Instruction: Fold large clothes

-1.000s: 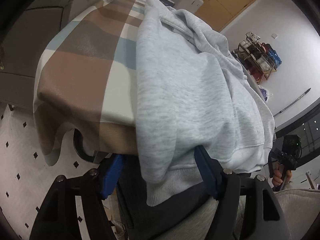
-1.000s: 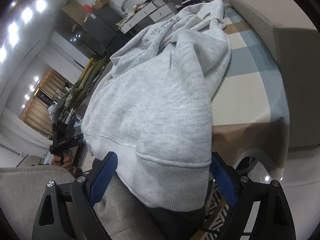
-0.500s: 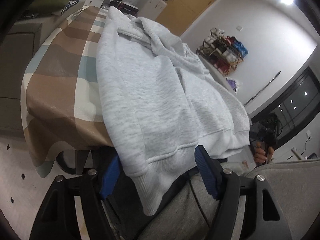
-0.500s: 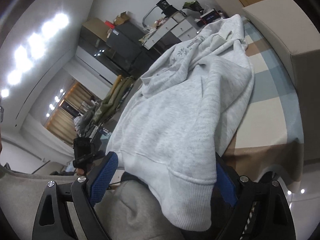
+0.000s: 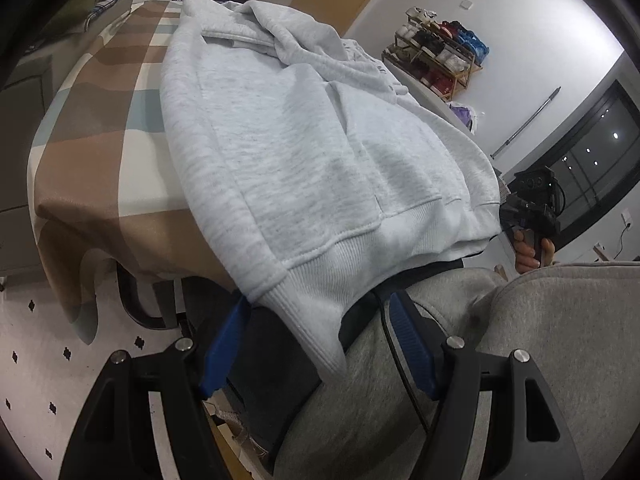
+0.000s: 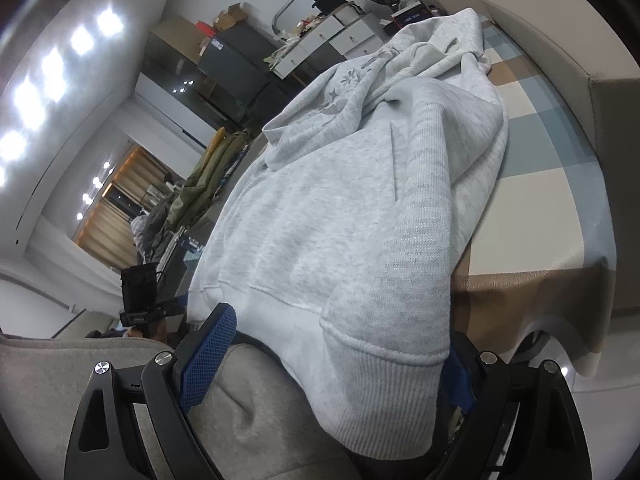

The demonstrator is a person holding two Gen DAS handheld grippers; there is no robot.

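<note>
grey hoodie (image 5: 304, 152) lies along the table (image 5: 100, 152), ribbed hem overhanging its near edge. over the last second both cameras tilted up and the hem corners slid lower. left tongs (image 5: 316, 344) and right tongs (image 6: 332, 356) spread, each straddling a hem corner; no pinch yet, fold not begun.

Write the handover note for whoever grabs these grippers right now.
Left gripper: open, straddling the ribbed hem corner, not clamped.
Right gripper: open, ribbed hem draped between its fingers.
The light grey fleece hoodie lies lengthwise on the brown, cream and blue checked tablecloth, hem hanging over the near edge.
Done: garment laid out.
Left: grip both hem corners, then fold.
</note>
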